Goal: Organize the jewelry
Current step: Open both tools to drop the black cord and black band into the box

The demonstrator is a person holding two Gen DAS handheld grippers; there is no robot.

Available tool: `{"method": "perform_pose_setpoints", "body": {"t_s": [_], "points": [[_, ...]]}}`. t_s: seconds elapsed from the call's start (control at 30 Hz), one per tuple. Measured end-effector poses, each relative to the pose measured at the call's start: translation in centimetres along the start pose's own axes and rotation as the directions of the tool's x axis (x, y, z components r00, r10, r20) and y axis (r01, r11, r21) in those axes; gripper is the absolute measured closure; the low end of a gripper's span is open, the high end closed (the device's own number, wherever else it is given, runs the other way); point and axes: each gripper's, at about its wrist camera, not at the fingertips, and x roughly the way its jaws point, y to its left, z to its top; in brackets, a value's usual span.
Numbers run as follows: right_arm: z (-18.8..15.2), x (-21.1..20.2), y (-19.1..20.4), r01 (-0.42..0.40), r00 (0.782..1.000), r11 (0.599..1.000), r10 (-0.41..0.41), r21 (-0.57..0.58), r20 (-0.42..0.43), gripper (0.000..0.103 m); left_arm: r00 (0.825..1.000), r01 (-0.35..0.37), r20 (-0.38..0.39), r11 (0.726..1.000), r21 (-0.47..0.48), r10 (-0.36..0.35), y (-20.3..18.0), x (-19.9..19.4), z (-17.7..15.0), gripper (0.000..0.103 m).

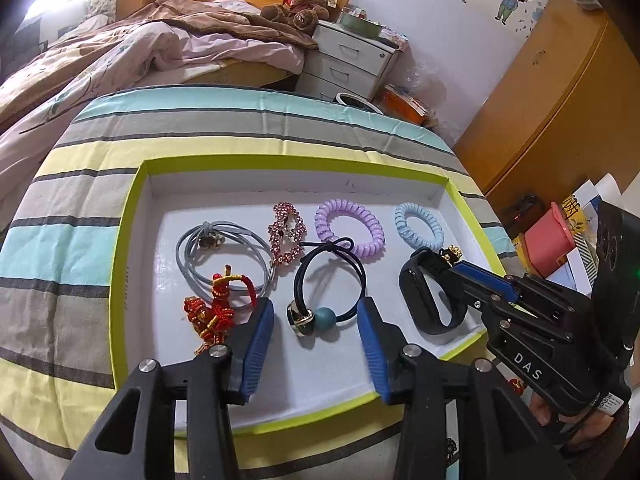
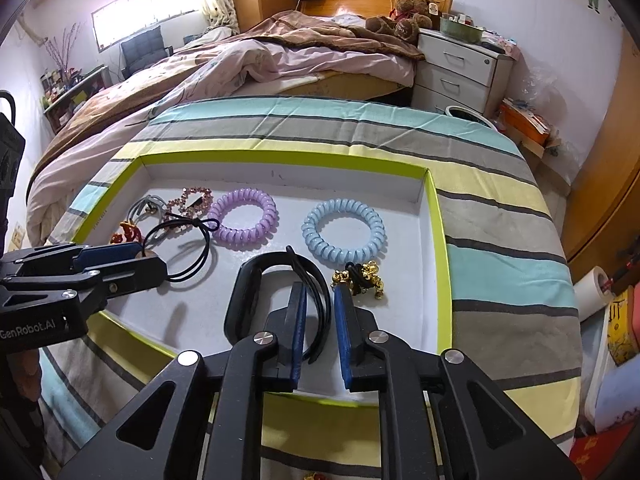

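Note:
A shallow white tray with a lime rim (image 1: 132,216) (image 2: 438,240) lies on a striped cloth and holds the jewelry. My left gripper (image 1: 316,320) is open, its fingers on either side of a black hair tie with a teal bead (image 1: 323,316). My right gripper (image 2: 320,300) (image 1: 444,268) is slightly open around the strap of a black wristband (image 2: 244,292) (image 1: 420,300), not pinching it. A gold bell tie (image 2: 364,276) lies beside the right finger. Purple (image 1: 350,226) (image 2: 244,216) and blue (image 1: 418,226) (image 2: 344,232) coil ties, a pink rhinestone clip (image 1: 286,236), a grey tie (image 1: 220,252) and a red knot charm (image 1: 212,312) lie in the tray.
The tray sits on a striped cloth (image 1: 248,128) over a round surface. A bed (image 2: 240,60), white drawers (image 2: 460,68) and a wooden wardrobe (image 1: 560,92) stand behind. Paper clutter and a pink container (image 1: 548,240) are at the right.

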Motion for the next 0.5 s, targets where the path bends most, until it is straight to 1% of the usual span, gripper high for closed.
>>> {"method": "perform_pose_setpoints", "body": {"t_s": [0.13, 0.2, 0.3, 0.4, 0.43, 0.5], "points": [[0.0, -0.5, 0.1, -0.001, 1.0, 1.0, 0.001, 0.001, 0.015, 0.087, 1.0, -0.008, 0.006, 1.0, 0.0, 0.008, -0.3, -0.5, -0.1, 0.06], [-0.1, -0.9, 0.1, -0.004, 1.0, 1.0, 0.004, 0.006, 0.024, 0.087, 1.0, -0.003, 0.02, 1.0, 0.016, 0.002, -0.6, -1.1, -0.3, 0.06], [-0.1, -1.6, 0.0, -0.005, 0.999, 1.0, 0.004, 0.014, 0.04, 0.085, 0.998, -0.055, 0.044, 0.997, 0.049, 0.053, -1.5, -1.9, -0.4, 0.06], [-0.3, -2.6, 0.0, -0.008, 0.998, 1.0, 0.006, 0.021, 0.062, 0.078, 0.996, -0.068, 0.063, 0.996, 0.056, 0.064, -2.0, -3.0, -0.7, 0.059], [-0.4, -2.9, 0.0, -0.007, 0.998, 1.0, 0.006, 0.024, 0.068, 0.076, 0.993, -0.091, 0.075, 0.994, 0.066, 0.086, -2.3, -3.3, -0.9, 0.059], [-0.7, -3.6, 0.1, -0.008, 0.997, 1.0, 0.005, 0.03, 0.08, 0.075, 0.988, -0.13, 0.093, 0.988, 0.083, 0.122, -2.8, -4.0, -1.3, 0.059]]}}
